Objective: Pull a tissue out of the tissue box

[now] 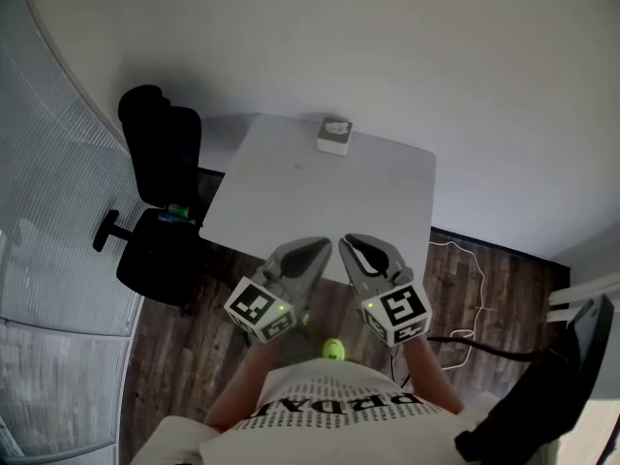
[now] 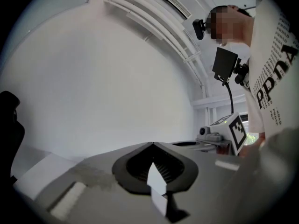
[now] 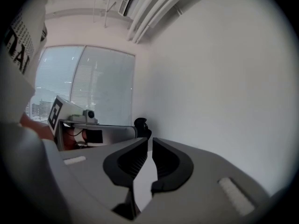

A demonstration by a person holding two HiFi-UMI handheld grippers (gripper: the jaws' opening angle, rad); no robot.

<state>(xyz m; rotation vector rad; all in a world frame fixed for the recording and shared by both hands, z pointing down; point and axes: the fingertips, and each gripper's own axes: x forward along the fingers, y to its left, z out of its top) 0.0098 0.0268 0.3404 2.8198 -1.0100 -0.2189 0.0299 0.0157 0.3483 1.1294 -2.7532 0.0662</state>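
Head view shows the tissue box [image 1: 334, 136] upper centre on the desk [image 1: 291, 192]. Left gripper [image 1: 323, 246] jaws are shut, right gripper [image 1: 347, 242] jaws barely parted, both empty; widen one before reaching.

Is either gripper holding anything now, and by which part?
Nothing is held: the left gripper and the right gripper are empty, far from the white tissue box.

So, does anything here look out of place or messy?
Nothing looks spilled or broken. The tissue box sits upright at the far edge of the table. The only untidy bits: a loose white cable trailing on the wooden floor right of the table, and a small green ball-like thing off its near edge.
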